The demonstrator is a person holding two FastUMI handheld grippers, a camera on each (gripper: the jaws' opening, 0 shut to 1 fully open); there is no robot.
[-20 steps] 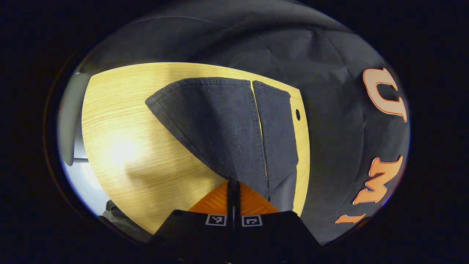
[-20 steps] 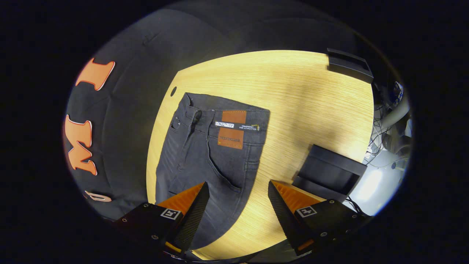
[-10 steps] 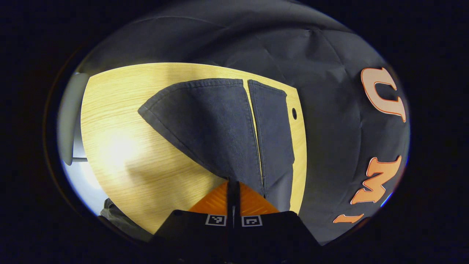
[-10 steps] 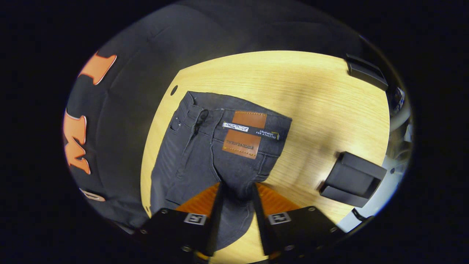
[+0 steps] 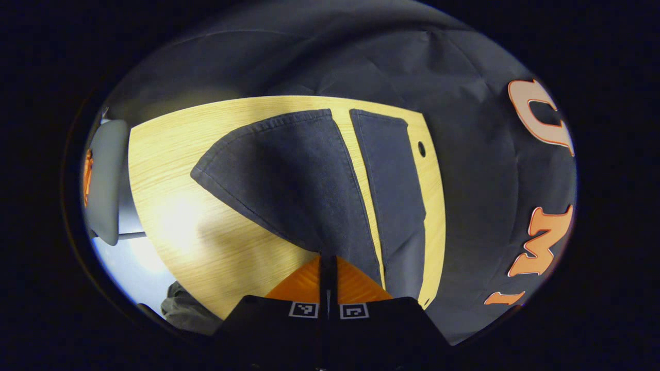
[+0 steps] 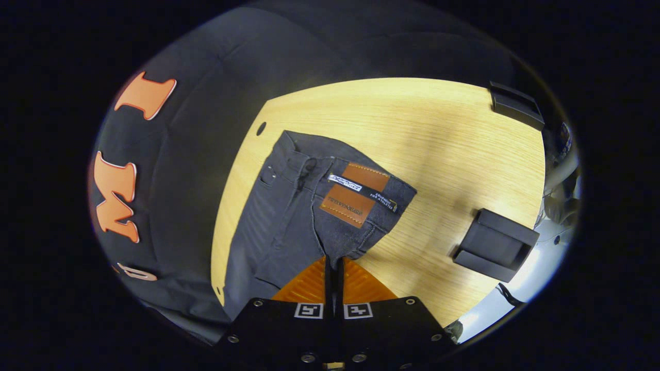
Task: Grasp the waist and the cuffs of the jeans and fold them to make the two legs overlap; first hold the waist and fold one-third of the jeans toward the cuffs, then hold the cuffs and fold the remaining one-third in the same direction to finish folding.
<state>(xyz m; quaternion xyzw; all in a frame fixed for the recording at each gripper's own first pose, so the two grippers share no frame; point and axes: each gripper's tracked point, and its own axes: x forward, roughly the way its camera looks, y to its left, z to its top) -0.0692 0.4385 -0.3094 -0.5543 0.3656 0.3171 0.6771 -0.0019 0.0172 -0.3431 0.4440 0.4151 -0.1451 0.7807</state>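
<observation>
Dark grey jeans lie on a light wooden table. In the left gripper view the near leg (image 5: pixel 289 180) rises off the table toward the camera, its cuff end at the far left, and my left gripper (image 5: pixel 328 260) is shut on its edge. The other leg (image 5: pixel 394 190) lies flat by the table's far edge. In the right gripper view the waist (image 6: pixel 330 190), with a brown leather patch (image 6: pixel 356 193), is lifted at its near corner, and my right gripper (image 6: pixel 333 263) is shut on the denim there.
A black block (image 6: pixel 495 245) sits on the table (image 6: pixel 412 129) right of the waist, and another black object (image 6: pixel 515 105) at the far right corner. A small hole (image 6: pixel 261 128) marks the table near the cloth wall. A grey chair back (image 5: pixel 105 180) stands past the table's left edge.
The right gripper went from open above the jeans to shut on the waist and has lifted that corner. The left gripper stayed shut on the leg and raised it a little.
</observation>
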